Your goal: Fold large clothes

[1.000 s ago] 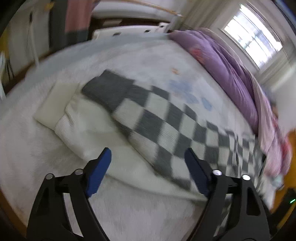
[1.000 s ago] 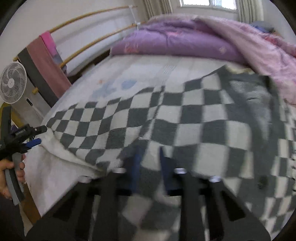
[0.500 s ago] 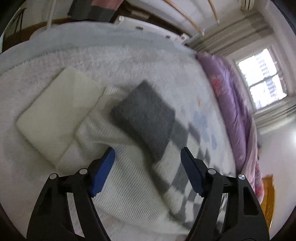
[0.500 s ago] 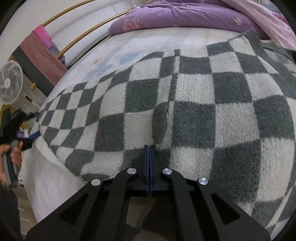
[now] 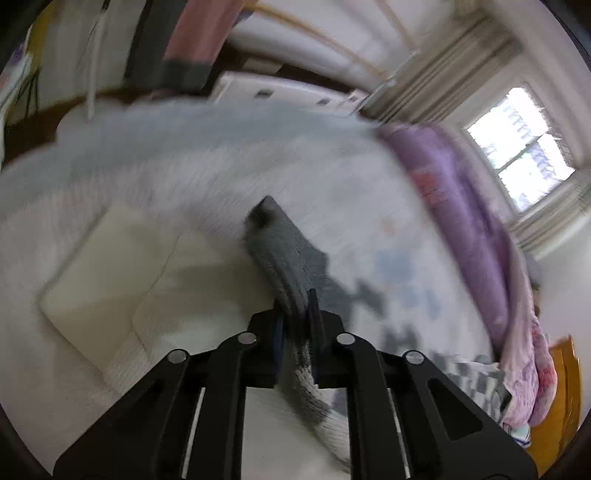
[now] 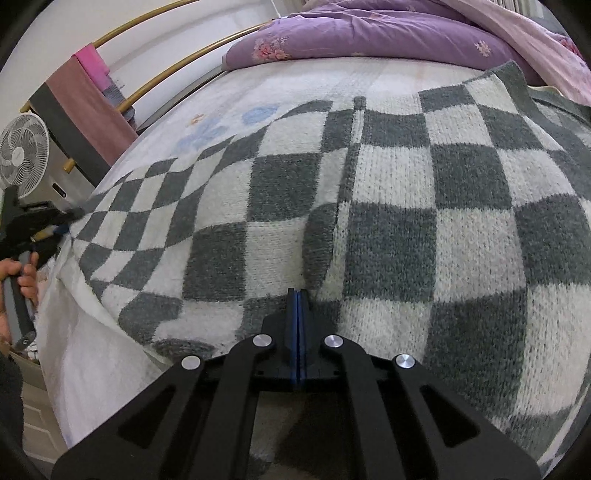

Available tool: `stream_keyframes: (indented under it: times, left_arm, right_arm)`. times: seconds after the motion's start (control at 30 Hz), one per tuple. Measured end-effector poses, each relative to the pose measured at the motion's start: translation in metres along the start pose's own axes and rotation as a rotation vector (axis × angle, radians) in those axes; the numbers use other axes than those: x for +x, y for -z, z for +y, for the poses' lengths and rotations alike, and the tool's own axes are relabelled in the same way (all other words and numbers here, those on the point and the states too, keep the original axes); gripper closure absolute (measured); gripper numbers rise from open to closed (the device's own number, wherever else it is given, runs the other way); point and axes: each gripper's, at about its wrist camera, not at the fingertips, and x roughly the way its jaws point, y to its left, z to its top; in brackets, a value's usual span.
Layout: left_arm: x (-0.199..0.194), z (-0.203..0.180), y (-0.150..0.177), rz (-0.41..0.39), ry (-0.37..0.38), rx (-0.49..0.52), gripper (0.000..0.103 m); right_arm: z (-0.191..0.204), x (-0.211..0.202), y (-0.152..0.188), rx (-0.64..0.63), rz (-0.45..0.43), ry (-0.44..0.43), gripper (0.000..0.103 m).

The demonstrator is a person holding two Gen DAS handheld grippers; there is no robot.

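The bed [image 6: 280, 85] fills both views, and the checkered sweater [image 6: 424, 192] lies spread over it ahead of the right gripper [image 6: 296, 314]; its hem edge sits right at those fingertips, the body stretching away toward the purple duvet [image 6: 369, 33] far beyond them. The right gripper's 2 fingers are pressed together, seemingly pinching the hem, though the fabric between them is hidden. The left gripper [image 5: 295, 325] is clamped on the grey cuff [image 5: 284, 251], which juts forward from between its fingers; a cream folded garment [image 5: 110, 273] lies left of them. To fold well, I judge both grips should stay firm while the sleeve is carried across the body in 1 smooth arc, keeping the knit taut so no crease bunches. No containers are visible in either view.
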Motion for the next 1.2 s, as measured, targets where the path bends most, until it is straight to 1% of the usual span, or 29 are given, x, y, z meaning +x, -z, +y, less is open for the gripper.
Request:
stream_keyframes:
  times: [0.07, 0.1, 0.13, 0.17, 0.2, 0.3, 0.33, 0.37, 0.43, 0.5, 0.6, 0.63, 0.67, 0.7, 0.73, 0.77, 0.83, 0.87, 0.9, 0.93, 1.0, 1.1, 1.13, 1.2]
  left_arm:
    - [-0.023, -0.022, 0.000, -0.048, 0.037, 0.060, 0.093]
    - [-0.037, -0.039, 0.003, -0.072, 0.064, 0.099, 0.093]
    - [-0.045, -0.053, 0.006, -0.081, 0.085, 0.124, 0.093]
    - [-0.061, -0.078, 0.012, -0.095, 0.121, 0.171, 0.093]
    - [-0.072, -0.096, 0.017, -0.104, 0.150, 0.206, 0.093]
    - [-0.095, -0.165, 0.042, -0.120, 0.230, 0.321, 0.093]
    - [-0.100, -0.191, 0.053, -0.116, 0.264, 0.357, 0.093]
    - [-0.104, -0.208, 0.062, -0.112, 0.283, 0.379, 0.093]
    - [-0.109, -0.258, 0.093, -0.093, 0.332, 0.442, 0.093]
    - [-0.106, -0.304, 0.127, -0.090, 0.335, 0.514, 0.093]
    - [-0.093, -0.359, 0.184, -0.022, 0.370, 0.563, 0.093]
    - [-0.086, -0.378, 0.206, 0.003, 0.370, 0.578, 0.093]
    - [-0.079, -0.389, 0.221, 0.020, 0.370, 0.585, 0.093]
    - [-0.072, -0.402, 0.239, 0.038, 0.373, 0.595, 0.093]
    - [-0.062, -0.419, 0.262, 0.057, 0.365, 0.615, 0.093]
    - [-0.055, -0.430, 0.277, 0.071, 0.351, 0.632, 0.093]
    - [-0.040, -0.451, 0.313, 0.133, 0.354, 0.638, 0.093]
    - [-0.038, -0.460, 0.331, 0.140, 0.343, 0.660, 0.093]
    - [-0.033, -0.467, 0.347, 0.144, 0.316, 0.693, 0.093]
    - [-0.022, -0.474, 0.363, 0.169, 0.307, 0.695, 0.093]
    - [-0.012, -0.481, 0.385, 0.200, 0.298, 0.696, 0.093]
    - [-0.004, -0.494, 0.417, 0.199, 0.271, 0.750, 0.093]
    - [0.005, -0.499, 0.428, 0.216, 0.257, 0.772, 0.093]
    - [0.021, -0.502, 0.446, 0.239, 0.220, 0.784, 0.093]
  right_arm:
    - [-0.002, -0.002, -0.002, 0.022, 0.010, -0.014, 0.103]
    - [-0.005, -0.005, -0.004, 0.042, 0.014, -0.036, 0.103]
    - [-0.011, -0.009, -0.006, 0.073, 0.015, -0.074, 0.103]
    - [-0.016, -0.016, -0.008, 0.100, 0.011, -0.115, 0.103]
    - [-0.024, -0.029, -0.010, 0.127, -0.010, -0.146, 0.103]
    - [-0.049, -0.066, -0.011, 0.167, -0.070, -0.164, 0.103]
    - [-0.062, -0.082, -0.010, 0.172, -0.089, -0.152, 0.103]
    - [-0.076, -0.097, -0.007, 0.179, -0.106, -0.131, 0.102]
    - [-0.103, -0.121, 0.001, 0.201, -0.128, -0.109, 0.102]
    - [-0.138, -0.150, 0.014, 0.229, -0.156, -0.061, 0.102]
    - [-0.192, -0.192, 0.036, 0.264, -0.194, 0.008, 0.102]
    - [-0.212, -0.208, 0.045, 0.276, -0.207, 0.040, 0.102]
    - [-0.231, -0.224, 0.054, 0.290, -0.218, 0.070, 0.102]
    - [-0.244, -0.235, 0.059, 0.299, -0.221, 0.087, 0.102]
    - [-0.263, -0.250, 0.066, 0.311, -0.227, 0.114, 0.101]
    - [-0.277, -0.262, 0.075, 0.320, -0.235, 0.139, 0.101]
    - [-0.306, -0.284, 0.096, 0.334, -0.242, 0.185, 0.100]
    - [-0.320, -0.294, 0.103, 0.346, -0.248, 0.207, 0.099]
    - [-0.336, -0.306, 0.112, 0.365, -0.258, 0.228, 0.099]
    - [-0.347, -0.315, 0.118, 0.379, -0.264, 0.243, 0.099]
    - [-0.373, -0.334, 0.135, 0.419, -0.285, 0.283, 0.099]
    - [-0.410, -0.355, 0.158, 0.482, -0.302, 0.333, 0.099]
    - [-0.420, -0.359, 0.163, 0.500, -0.307, 0.345, 0.099]
    - [-0.439, -0.365, 0.175, 0.542, -0.314, 0.364, 0.099]
